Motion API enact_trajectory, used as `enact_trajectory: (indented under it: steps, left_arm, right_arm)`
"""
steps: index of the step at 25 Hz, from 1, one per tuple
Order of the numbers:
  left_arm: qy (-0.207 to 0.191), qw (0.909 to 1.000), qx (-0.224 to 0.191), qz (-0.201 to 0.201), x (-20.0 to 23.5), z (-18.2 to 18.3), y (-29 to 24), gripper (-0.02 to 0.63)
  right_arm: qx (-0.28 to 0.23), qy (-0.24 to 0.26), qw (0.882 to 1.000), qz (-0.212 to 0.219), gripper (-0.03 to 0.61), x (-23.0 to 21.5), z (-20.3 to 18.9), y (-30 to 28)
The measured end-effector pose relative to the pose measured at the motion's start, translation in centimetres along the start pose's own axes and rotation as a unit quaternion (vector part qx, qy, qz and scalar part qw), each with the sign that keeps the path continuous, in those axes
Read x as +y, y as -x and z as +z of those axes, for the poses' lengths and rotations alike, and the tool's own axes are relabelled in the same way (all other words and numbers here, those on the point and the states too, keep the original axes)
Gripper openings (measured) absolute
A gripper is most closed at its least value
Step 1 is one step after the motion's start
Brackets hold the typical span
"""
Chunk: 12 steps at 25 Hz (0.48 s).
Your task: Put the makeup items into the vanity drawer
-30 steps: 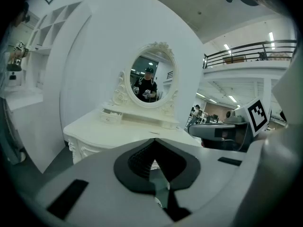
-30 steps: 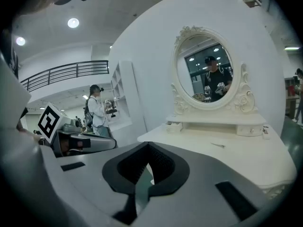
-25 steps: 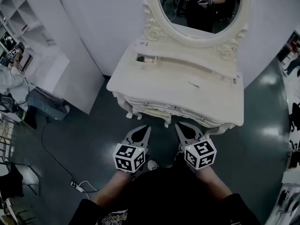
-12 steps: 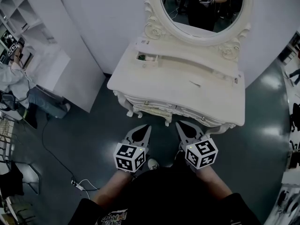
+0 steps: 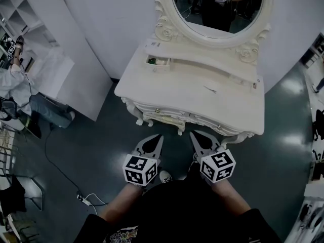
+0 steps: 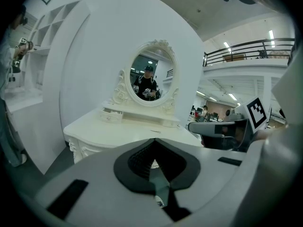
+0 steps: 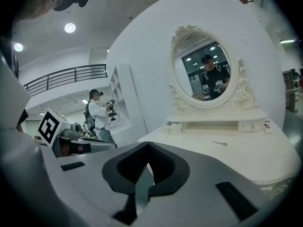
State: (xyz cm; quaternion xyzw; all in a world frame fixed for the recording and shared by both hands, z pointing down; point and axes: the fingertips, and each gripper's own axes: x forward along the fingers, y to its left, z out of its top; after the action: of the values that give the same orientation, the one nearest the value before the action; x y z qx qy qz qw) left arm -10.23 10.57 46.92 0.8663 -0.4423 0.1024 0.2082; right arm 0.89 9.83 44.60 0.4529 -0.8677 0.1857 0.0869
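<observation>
A white vanity (image 5: 167, 92) with an oval mirror (image 5: 217, 9) stands in front of me. On its raised back shelf, the small left drawer (image 5: 156, 62) is pulled open. A thin small item (image 5: 209, 89) lies on the top, also seen in the left gripper view (image 6: 155, 131) and the right gripper view (image 7: 219, 143). Another small item (image 5: 254, 85) sits at the shelf's right end. My left gripper (image 5: 153, 142) and right gripper (image 5: 198, 138) hang side by side short of the vanity's front edge. Both are shut and hold nothing.
A white shelf unit (image 5: 48, 59) stands against the wall at the left, with a person (image 5: 15, 85) beside it. A cable and plug (image 5: 86, 200) lie on the dark floor at my left. The vanity's front drawers (image 5: 174, 118) are closed.
The head view has shifted slightly, so the vanity sits a little more to the left. Both grippers have stayed where they were, still shut.
</observation>
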Motion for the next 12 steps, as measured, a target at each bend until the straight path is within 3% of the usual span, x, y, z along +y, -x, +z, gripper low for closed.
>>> enact_trajectory:
  steps: [12]
  left_arm:
    - [0.001,1.0000,0.006,-0.005,0.15,-0.40,-0.38,0.008]
  right_arm:
    - [0.005,-0.005,1.000,-0.003,0.028,-0.38,-0.29,-0.50]
